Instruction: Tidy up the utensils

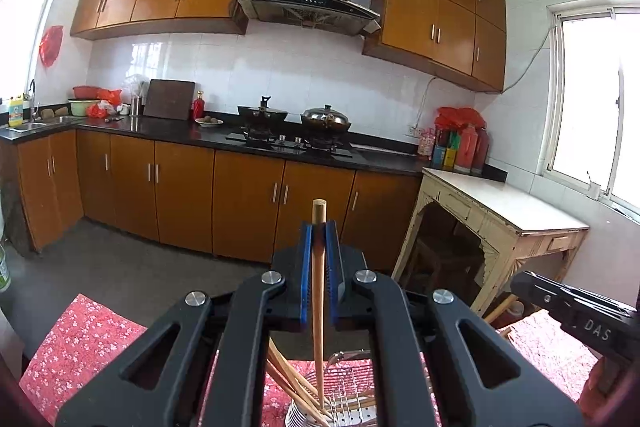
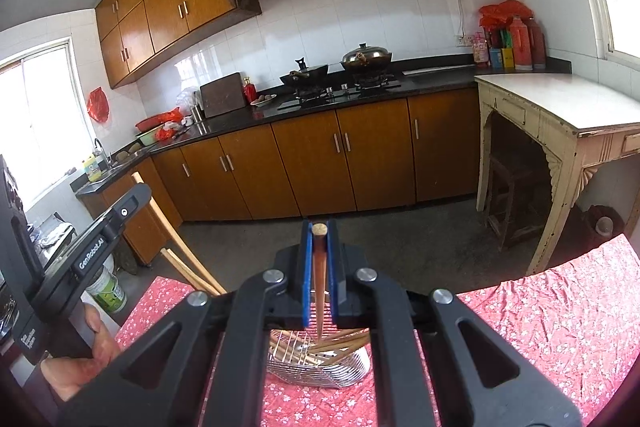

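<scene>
Nearest, the left gripper (image 1: 319,227) pinches one chopstick (image 1: 318,267) upright, its lower end down among others in the wire holder (image 1: 352,407) on the red-clothed desk (image 1: 88,339). The right gripper (image 2: 319,227) likewise clamps a darker chopstick (image 2: 319,291), tip just above the holder, probably for dropping in
</scene>
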### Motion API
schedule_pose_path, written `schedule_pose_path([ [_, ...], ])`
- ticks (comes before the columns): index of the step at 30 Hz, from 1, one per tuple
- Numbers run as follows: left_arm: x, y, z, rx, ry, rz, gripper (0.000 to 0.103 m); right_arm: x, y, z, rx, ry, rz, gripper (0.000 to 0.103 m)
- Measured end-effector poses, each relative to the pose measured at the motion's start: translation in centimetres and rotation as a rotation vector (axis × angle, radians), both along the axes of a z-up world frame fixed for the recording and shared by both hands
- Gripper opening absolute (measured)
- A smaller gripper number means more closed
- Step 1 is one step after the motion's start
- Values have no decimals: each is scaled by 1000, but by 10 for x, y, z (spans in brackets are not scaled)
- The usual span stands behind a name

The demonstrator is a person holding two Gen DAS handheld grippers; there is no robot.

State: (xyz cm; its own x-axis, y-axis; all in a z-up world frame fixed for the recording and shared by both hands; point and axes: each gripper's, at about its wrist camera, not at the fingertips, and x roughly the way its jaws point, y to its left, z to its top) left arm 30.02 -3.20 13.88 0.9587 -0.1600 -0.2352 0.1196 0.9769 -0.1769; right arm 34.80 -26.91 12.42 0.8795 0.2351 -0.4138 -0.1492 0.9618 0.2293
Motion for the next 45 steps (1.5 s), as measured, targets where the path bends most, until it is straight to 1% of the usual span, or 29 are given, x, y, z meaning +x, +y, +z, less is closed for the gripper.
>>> schedule_pose_path([
  [10,3,-3,-3,13,20,-5,7,9,9,-6,-24,19,-3,8],
  [12,2,-2,-3,16,18,1,7,8,10,-6,-44,16,-14,8],
  [13,0,-1,-3,19,13,10,8,7,10,-6,-50,11,-20,10],
  [14,0,-2,-2,20,13,12,10,5,10,-5,-56,1,-29,15],
  [15,-1,0,-1,20,15,15,20,4,9,-4,-58,-6,-38,21],
  [16,-2,1,-1,21,14,20,44,1,8,-3,-57,-15,-44,36],
  [17,-5,2,0,20,5,34,56,-1,7,-2,-58,-25,-52,40],
  [18,-9,4,1,16,-12,47,66,-3,6,0,-64,-32,-58,41],
  [26,-19,9,8,28,-28,58,69,-15,1,7,-69,-51,-66,48],
  [30,-26,14,10,38,-31,67,75,-24,-3,8,-72,-62,-78,55],
  [31,-29,15,10,43,-32,71,78,-26,-4,8,-73,-66,-82,60],
  [32,-31,16,10,47,-32,76,81,-29,-5,8,-74,-73,-91,67],
  [33,-33,18,10,52,-32,79,85,-31,-7,9,-74,-80,-98,72],
  [35,-38,20,9,70,-34,91,89,-39,-11,9,-73,-101,-123,90],
  [37,-42,21,9,100,-39,114,96,-45,-15,11,-72,-123,-154,99],
  [40,-49,25,8,146,-53,149,101,-55,-18,12,-88,-152,-205,99],
  [41,-51,26,7,159,-57,162,101,-58,-18,13,-100,-159,-221,99],
  [45,-59,29,4,215,-57,207,101,-72,-11,15,-192,-192,-278,99],
])
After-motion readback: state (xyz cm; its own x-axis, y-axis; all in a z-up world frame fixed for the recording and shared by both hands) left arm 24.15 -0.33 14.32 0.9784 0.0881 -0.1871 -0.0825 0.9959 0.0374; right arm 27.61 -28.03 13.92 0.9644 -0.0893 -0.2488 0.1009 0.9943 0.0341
